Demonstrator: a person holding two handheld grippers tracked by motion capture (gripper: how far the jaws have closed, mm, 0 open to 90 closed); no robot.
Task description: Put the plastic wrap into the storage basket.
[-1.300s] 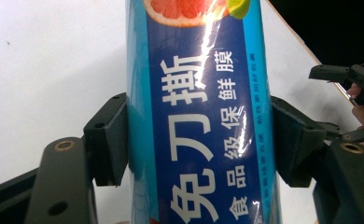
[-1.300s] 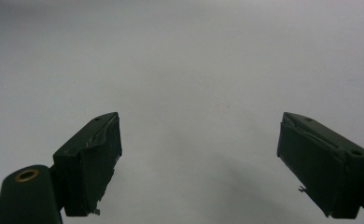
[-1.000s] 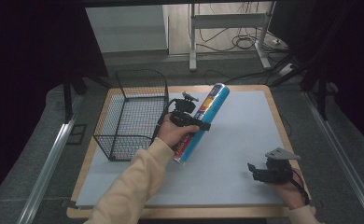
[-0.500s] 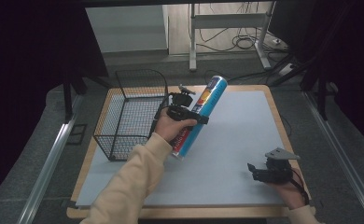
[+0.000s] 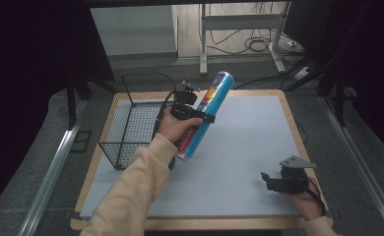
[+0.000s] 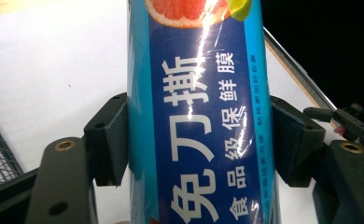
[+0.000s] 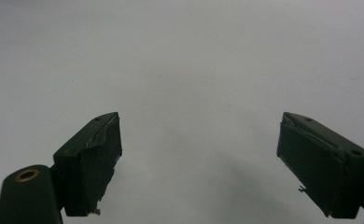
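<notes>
Left gripper (image 5: 196,117) fingers clamping tilted blue cardboard tube (image 5: 206,114) just right of black wire basket (image 5: 131,123). Right gripper (image 5: 273,183) fingers gaping over bare near-right pale blue surface (image 5: 244,142).

Blue tube (image 6: 199,140) — white print reads 免刀撕, 鲜保膜, 食品级 — smaller print unreadable

Left gripper (image 5: 200,118) plus the blue tube (image 5: 206,114) clamped in it now sit higher than a second ago. Tube's top end climbs up-frame past the far edge of the surface (image 5: 249,147); its lower end, previously down on the surface, now hangs clear beside the wire basket (image 5: 131,123). Tube tilts steeper. Forearm shifts slightly toward the basket.
</notes>
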